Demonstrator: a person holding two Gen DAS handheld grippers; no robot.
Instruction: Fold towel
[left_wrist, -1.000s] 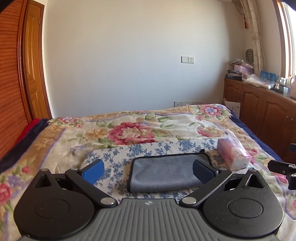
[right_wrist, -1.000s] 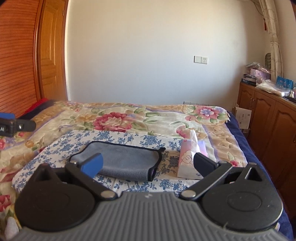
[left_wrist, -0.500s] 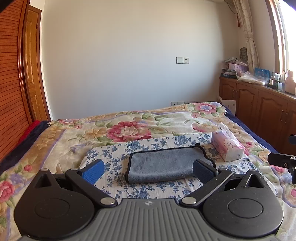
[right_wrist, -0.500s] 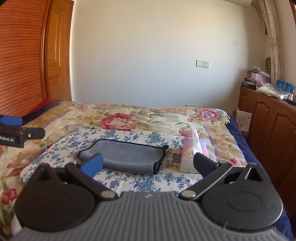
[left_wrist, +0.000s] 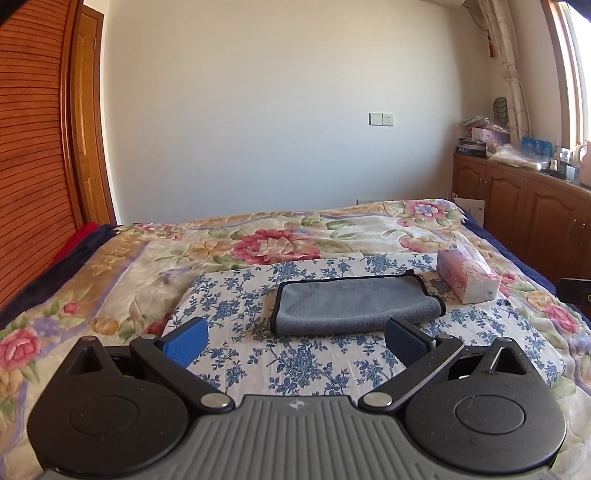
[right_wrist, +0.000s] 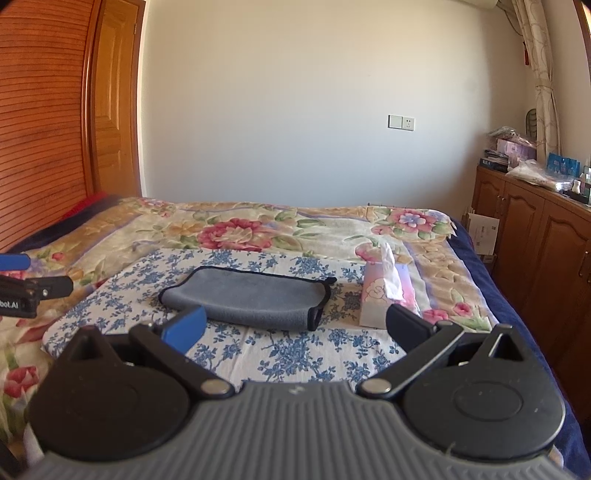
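A grey towel with black trim lies folded in half on a blue-flowered white cloth on the bed; it also shows in the right wrist view. My left gripper is open and empty, held back from the towel's near edge. My right gripper is open and empty, also short of the towel. The left gripper's side shows at the left edge of the right wrist view.
A pink tissue pack lies right of the towel, also in the right wrist view. A floral bedspread covers the bed. Wooden cabinets stand at the right, a wooden wardrobe at the left.
Both grippers have drawn back and risen from the towel, which now looks farther away. Both stay open. The towel has not moved.
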